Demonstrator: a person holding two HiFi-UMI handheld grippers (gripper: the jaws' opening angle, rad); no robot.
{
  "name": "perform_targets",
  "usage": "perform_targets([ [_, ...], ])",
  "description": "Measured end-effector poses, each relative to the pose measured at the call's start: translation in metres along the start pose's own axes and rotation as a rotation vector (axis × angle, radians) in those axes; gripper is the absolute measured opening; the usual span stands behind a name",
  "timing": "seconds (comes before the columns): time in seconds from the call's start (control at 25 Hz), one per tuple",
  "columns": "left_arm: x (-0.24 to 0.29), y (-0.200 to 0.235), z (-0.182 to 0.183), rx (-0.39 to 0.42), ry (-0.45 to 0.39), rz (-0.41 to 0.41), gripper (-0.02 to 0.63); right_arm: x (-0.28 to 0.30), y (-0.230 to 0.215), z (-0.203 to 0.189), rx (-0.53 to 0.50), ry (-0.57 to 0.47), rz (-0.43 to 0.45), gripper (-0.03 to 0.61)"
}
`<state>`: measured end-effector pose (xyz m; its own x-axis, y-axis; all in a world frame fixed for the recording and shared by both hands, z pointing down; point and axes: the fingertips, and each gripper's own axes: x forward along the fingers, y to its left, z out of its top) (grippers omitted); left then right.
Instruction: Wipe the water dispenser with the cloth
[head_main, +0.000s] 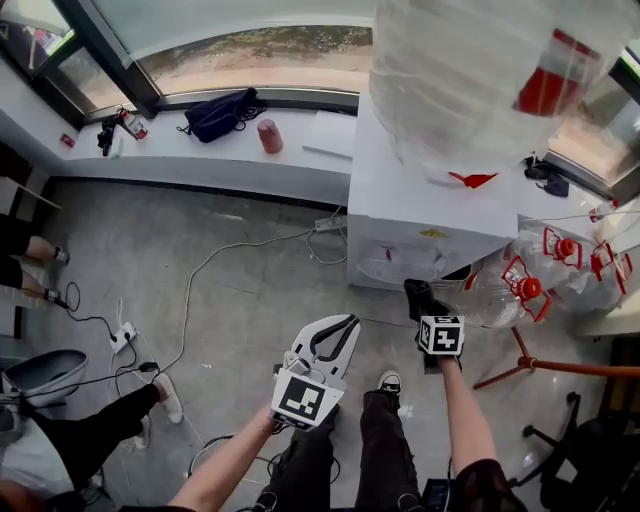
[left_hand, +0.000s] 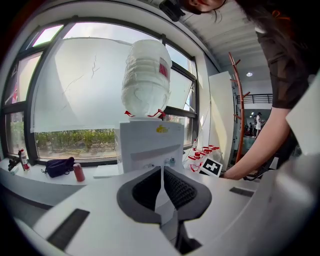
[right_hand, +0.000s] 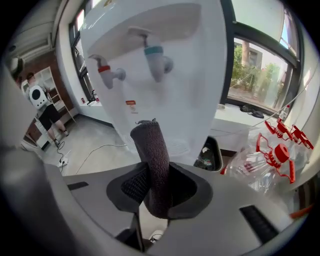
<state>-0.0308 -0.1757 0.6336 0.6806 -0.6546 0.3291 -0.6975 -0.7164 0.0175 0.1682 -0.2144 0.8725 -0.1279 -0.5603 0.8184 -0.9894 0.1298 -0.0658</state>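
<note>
Grey floor (head_main: 250, 300), white water dispenser (head_main: 420, 225) standing on it, power strip (head_main: 123, 338), trailing cable (head_main: 215, 262), clear bottles (head_main: 495, 298) beside dispenser

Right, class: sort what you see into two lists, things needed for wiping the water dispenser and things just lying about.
For the job: water dispenser, cloth, right gripper shut on the cloth.

Lying about: dark bag and red container on the sill, empty bottles beside the dispenser, power strip on the floor.

Water bottle (head_main: 470, 80) cut off at 1 o'clock, end of cloth (right_hand: 150, 145) hidden inside right gripper (right_hand: 156, 175), dispenser label (right_hand: 130, 103) too small to be read
</note>
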Motion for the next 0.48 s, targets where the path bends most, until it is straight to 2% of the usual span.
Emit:
perform_targets([
  [0.28, -0.007, 0.028, -0.026, -0.019, 0.005, 0.069, 0.032, 0.046, 0.105, -0.006, -0.075, 0.035, 0.147, 0.106],
  [0.48, -0.012, 0.044, -0.050, -0.043, 0.010, 0.111, 0.032, 0.079, 0.147, 0.001, -0.126, 0.043, 0.198, 0.107],
])
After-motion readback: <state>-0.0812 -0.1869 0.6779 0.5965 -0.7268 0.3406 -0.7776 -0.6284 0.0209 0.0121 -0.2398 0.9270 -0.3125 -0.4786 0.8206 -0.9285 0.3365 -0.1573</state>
